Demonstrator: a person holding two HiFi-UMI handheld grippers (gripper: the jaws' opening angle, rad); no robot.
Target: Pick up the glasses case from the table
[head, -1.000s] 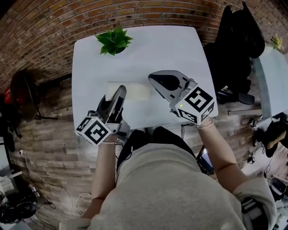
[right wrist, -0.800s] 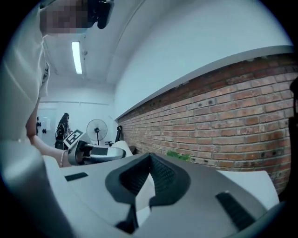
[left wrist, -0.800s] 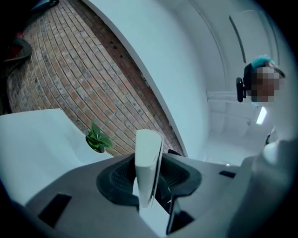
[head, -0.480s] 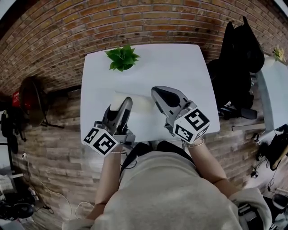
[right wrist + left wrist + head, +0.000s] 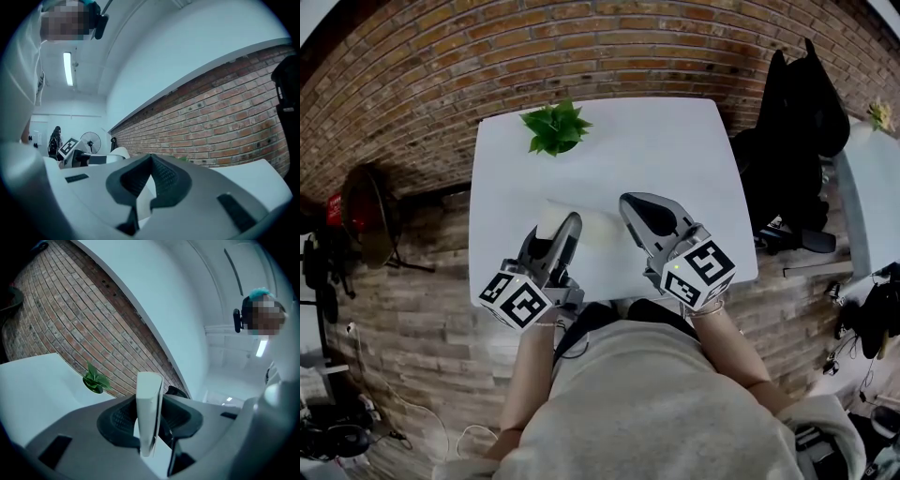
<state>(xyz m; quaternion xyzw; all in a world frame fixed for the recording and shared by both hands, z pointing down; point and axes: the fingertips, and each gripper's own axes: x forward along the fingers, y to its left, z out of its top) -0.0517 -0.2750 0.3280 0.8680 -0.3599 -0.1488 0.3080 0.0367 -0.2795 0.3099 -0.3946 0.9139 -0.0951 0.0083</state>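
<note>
The glasses case (image 5: 592,225) is a flat white box on the near half of the white table (image 5: 675,150). My left gripper (image 5: 570,223) is shut on its near end. In the left gripper view the case (image 5: 149,394) stands edge-on between the two dark pads of that gripper (image 5: 150,422). Whether the case still touches the table I cannot tell. My right gripper (image 5: 630,202) hangs just right of the case, shut and empty. Its pads meet in the right gripper view (image 5: 151,164).
A small green potted plant (image 5: 555,127) stands at the table's far left corner and also shows in the left gripper view (image 5: 95,380). Dark bags hang on a chair (image 5: 802,103) right of the table. A fan (image 5: 366,211) stands at the left. A brick wall runs behind.
The right gripper has rolled slightly in place. The left gripper keeps its hold on the case and has barely moved. The head view itself has shifted.
</note>
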